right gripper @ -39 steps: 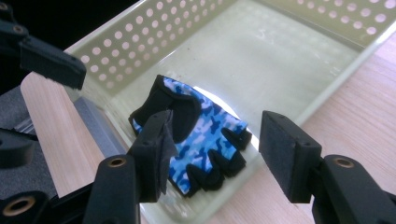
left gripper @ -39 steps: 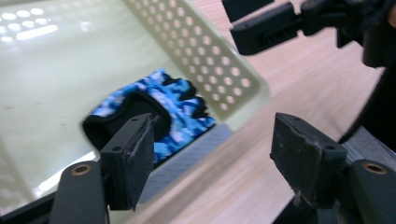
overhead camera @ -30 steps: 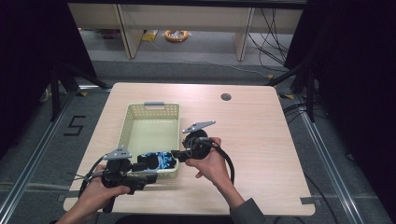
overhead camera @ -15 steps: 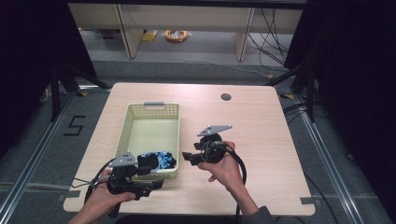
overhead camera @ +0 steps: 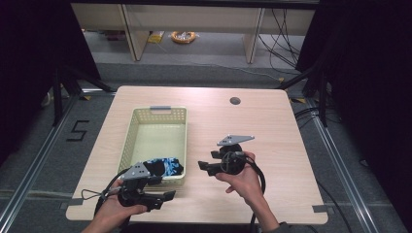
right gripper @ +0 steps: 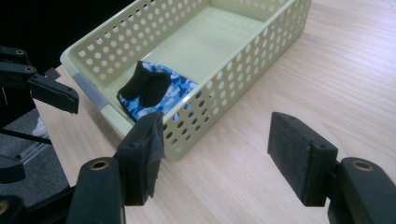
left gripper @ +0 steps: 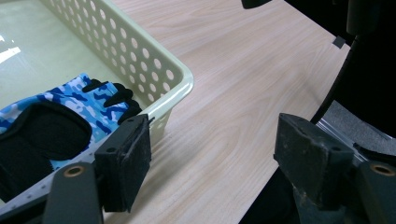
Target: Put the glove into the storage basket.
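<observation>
One glove (overhead camera: 163, 167), soft, light and floppy, lies at the basket's (overhead camera: 160, 112) near end; pinch its padded black cuff. Both claws, left (overhead camera: 167, 196) and right (overhead camera: 203, 167), stand wide and empty, the right's jaws having just been opening

One readable mark: a black "5" (overhead camera: 77, 131) on the grey floor (overhead camera: 29, 145), left of the counter (overhead camera: 272, 131), level with the far end of the basket (overhead camera: 180, 141). No readable text, label or brand on the basket, the glove or the counter top.
</observation>
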The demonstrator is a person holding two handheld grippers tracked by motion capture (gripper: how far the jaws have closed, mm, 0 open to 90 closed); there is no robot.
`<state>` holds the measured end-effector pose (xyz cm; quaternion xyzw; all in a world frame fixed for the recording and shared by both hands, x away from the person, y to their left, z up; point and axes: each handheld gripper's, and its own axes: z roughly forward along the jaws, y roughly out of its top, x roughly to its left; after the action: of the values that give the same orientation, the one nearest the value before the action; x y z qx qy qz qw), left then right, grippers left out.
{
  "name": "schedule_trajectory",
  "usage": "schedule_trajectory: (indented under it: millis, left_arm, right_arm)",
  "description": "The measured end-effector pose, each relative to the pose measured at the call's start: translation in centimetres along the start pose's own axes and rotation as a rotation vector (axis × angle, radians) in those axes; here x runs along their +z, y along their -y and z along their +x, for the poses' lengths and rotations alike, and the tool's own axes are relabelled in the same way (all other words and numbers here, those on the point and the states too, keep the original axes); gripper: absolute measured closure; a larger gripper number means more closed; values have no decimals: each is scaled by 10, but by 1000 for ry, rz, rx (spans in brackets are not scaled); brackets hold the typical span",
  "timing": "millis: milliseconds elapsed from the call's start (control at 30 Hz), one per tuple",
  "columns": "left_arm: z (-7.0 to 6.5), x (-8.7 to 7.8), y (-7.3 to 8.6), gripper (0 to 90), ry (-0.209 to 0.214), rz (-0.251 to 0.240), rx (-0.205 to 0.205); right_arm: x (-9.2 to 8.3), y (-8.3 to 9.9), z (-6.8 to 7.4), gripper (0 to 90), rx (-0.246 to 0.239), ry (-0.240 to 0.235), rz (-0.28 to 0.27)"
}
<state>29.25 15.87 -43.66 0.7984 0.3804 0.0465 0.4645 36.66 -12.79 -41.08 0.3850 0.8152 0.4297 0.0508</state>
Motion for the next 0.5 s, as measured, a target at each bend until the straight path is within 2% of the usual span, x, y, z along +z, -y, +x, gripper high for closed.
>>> schedule_trajectory:
  millis: [100,133,167,200,233,300,333,433,467,500]
  left_arm:
    - [-2,3,2,264,-7,-9,15]
    - [-3,4,3,263,3,-6,15]
    - [-3,4,3,263,-2,-4,23]
    - [-5,6,5,263,-4,-12,15]
    - [-5,7,6,261,11,-10,13]
    - [-6,8,8,260,6,4,23]
    - [-7,9,9,260,3,-5,17]
    - [-8,11,10,259,4,1,46]
    - [-8,11,11,259,0,3,59]
    - [-8,12,12,259,2,5,56]
  right_arm:
    - [-3,5,-3,365,13,-8,-17]
    - [-4,7,-2,364,36,-12,-9]
    - [-5,9,-5,361,7,-11,-24]
    - [-6,11,-5,360,19,-5,-18]
    - [-8,13,-7,359,11,-1,-23]
    - [-9,17,-7,356,23,2,-34]
    - [-12,19,-8,354,21,18,-27]
    - [-13,25,-10,351,17,20,-45]
    - [-13,27,-9,350,28,6,-47]
    - [-13,29,-9,350,33,-1,-44]
